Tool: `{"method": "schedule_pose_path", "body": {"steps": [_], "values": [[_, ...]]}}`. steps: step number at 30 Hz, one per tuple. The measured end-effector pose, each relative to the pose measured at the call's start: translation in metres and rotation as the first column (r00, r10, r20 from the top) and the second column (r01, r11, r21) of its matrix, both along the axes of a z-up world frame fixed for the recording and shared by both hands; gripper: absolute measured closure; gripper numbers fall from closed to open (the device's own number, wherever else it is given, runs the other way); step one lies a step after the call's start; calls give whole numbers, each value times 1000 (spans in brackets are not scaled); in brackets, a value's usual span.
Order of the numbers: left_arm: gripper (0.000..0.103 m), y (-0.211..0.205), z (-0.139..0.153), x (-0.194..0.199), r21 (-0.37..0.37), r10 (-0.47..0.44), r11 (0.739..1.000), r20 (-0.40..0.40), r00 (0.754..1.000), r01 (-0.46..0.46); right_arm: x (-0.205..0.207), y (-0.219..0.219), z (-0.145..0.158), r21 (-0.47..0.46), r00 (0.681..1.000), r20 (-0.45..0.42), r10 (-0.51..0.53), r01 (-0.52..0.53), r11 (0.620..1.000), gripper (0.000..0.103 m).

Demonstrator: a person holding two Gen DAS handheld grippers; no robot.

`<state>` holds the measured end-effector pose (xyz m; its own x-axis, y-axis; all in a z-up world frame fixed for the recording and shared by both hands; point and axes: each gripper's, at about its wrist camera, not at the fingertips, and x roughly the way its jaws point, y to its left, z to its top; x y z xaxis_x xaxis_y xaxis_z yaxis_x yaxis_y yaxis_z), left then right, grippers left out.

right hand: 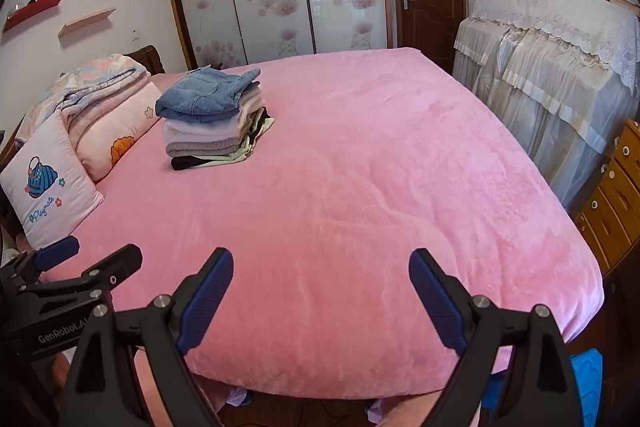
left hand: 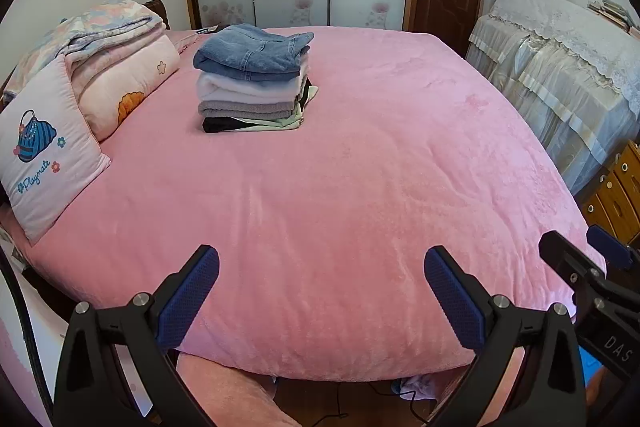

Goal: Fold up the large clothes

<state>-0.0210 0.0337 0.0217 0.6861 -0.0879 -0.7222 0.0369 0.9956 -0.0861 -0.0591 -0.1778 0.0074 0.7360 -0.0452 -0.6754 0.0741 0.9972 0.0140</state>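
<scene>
Left gripper (left hand: 322, 281) and right gripper (right hand: 321, 277) hanging over near edge of fuzzy pink bed cover (left hand: 360, 167), fingers spread wide, holding nothing. Neat pile of folded clothes, blue jeans on top (left hand: 252, 75), sitting far off near pillows (left hand: 48, 151). Looks like waiting between clothes. Next move probably calling for fetching new big piece.

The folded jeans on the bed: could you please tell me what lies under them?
Under the jeans lie a white garment, a grey one and black and pale green pieces; their covered parts stay hidden.
</scene>
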Motion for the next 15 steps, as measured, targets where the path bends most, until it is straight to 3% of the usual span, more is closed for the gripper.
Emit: {"method": "schedule_pose_path", "body": {"steps": [15], "values": [[1, -2, -2, 5, -14, -15, 1000, -27, 1000, 15, 3, 6, -10, -17, 999, -23, 29, -30, 999, 13]]}}
